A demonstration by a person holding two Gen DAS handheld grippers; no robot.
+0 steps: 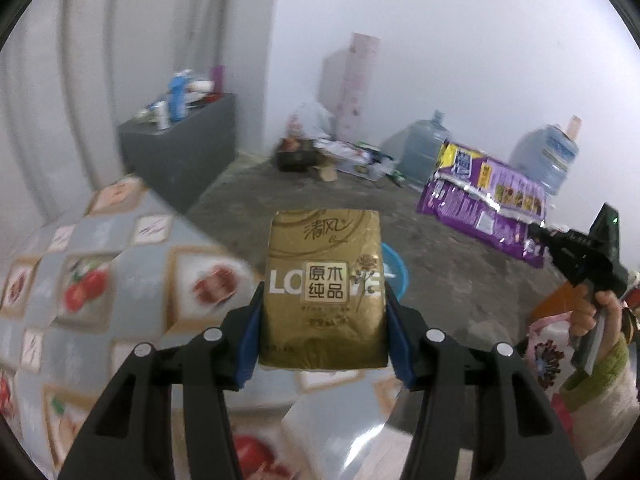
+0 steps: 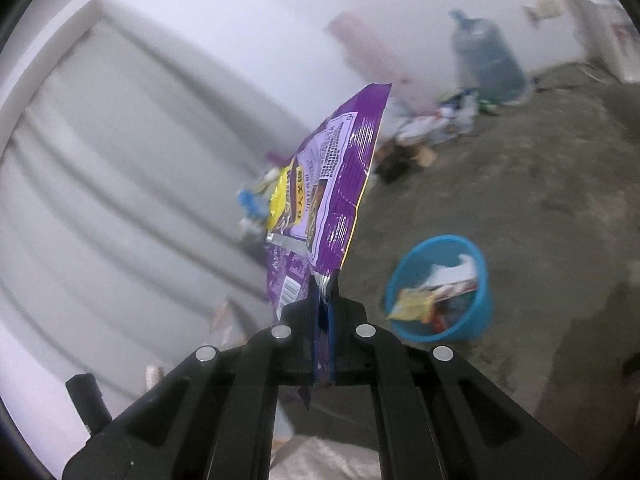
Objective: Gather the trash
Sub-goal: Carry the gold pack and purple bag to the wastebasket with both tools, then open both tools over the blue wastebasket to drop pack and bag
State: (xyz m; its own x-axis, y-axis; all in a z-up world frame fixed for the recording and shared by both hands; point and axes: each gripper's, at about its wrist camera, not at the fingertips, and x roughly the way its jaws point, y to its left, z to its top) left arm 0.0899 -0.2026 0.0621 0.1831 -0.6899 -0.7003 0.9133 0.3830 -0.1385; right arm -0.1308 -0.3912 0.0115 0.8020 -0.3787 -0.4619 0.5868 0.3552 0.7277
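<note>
My left gripper (image 1: pixel 324 300) is shut on a gold tissue pack (image 1: pixel 324 280), its blue pads pressing both sides, held above the edge of a table with a patterned cloth (image 1: pixel 100 280). Part of a blue basin (image 1: pixel 396 272) shows behind the pack. My right gripper (image 2: pixel 323 300) is shut on the bottom edge of a purple snack bag (image 2: pixel 340 184), which stands up from the fingers. In the left wrist view that purple snack bag (image 1: pixel 484 200) hangs at the right from the right gripper (image 1: pixel 538 236), held by a person's hand (image 1: pixel 600 312). The blue basin (image 2: pixel 440 288) on the floor holds several wrappers.
Two large water jugs (image 1: pixel 424 152) stand by the far wall beside a litter pile (image 1: pixel 344 156). A dark grey cabinet (image 1: pixel 180 152) with bottles on top stands at the left. A pink carton (image 1: pixel 356 84) leans in the corner. Bare concrete floor (image 2: pixel 540 200) surrounds the basin.
</note>
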